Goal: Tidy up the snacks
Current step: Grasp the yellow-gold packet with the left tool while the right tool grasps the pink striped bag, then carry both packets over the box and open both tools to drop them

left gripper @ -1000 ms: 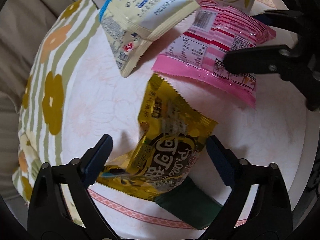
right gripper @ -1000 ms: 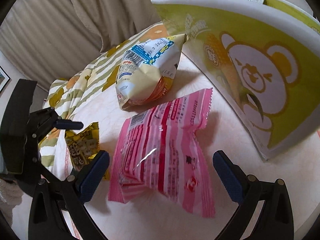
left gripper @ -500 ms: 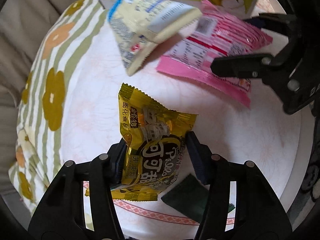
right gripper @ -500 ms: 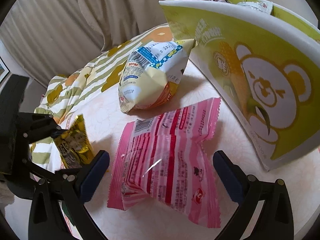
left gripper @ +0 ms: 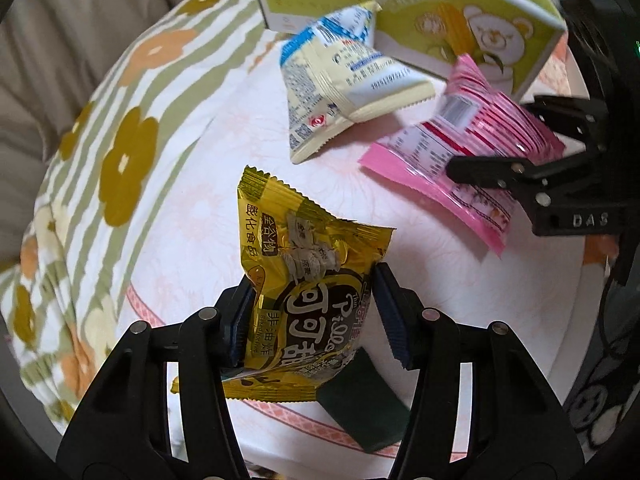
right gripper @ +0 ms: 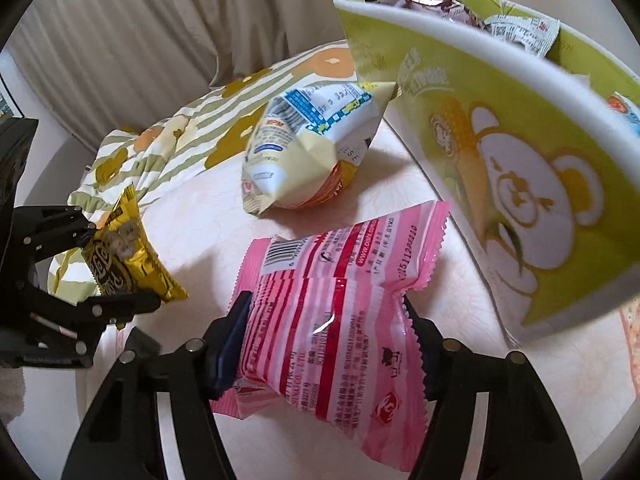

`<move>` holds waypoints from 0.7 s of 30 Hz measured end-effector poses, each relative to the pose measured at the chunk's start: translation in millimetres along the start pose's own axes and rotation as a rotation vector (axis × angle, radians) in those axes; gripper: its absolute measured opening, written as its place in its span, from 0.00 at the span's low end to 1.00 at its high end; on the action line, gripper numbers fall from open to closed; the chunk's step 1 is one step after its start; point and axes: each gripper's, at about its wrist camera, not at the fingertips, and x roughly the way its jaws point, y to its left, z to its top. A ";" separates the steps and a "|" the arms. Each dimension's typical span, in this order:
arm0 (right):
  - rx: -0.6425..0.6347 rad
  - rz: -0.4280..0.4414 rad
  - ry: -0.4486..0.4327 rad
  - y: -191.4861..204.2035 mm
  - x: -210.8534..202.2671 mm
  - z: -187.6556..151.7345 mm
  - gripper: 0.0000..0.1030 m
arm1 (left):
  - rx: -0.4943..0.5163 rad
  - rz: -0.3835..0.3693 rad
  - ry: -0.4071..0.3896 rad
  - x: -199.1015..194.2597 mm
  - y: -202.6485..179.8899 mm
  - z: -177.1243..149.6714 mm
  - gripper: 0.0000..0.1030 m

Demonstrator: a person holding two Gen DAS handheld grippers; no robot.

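The left gripper [left gripper: 310, 316] has its jaws clamped on a crinkled gold foil snack packet [left gripper: 304, 280], whose long axis runs away from the jaws toward the green cardboard box [right gripper: 520, 168]. The right gripper [right gripper: 328, 344] is closing its jaws on a glossy pink striped packet [right gripper: 340, 320] lying flat on the worktop [left gripper: 224, 152] beside that box, serrated end toward it. A puffy cream pouch [right gripper: 312, 140] leans against the box.

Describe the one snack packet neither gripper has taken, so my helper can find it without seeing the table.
Start at the green cardboard box with the bear print at the back of the round table. Leaning against its front lies a puffy cream-yellow packet with a blue-and-white checked label. Unlike the pink packet and the gold packet, no gripper touches it.
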 end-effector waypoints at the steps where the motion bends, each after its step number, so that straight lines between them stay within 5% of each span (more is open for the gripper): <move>1: -0.005 0.000 -0.005 0.8 -5.6 -1.2 0.61 | -0.018 0.004 -0.003 -4.3 0.4 -0.7 0.49; 12: -0.082 0.048 -0.070 13.2 -90.2 12.4 0.61 | -0.191 0.041 -0.110 -85.7 -1.3 18.0 0.49; 21: -0.111 0.060 -0.163 -26.5 -170.5 71.5 0.61 | -0.343 0.080 -0.237 -141.6 -2.9 78.9 0.49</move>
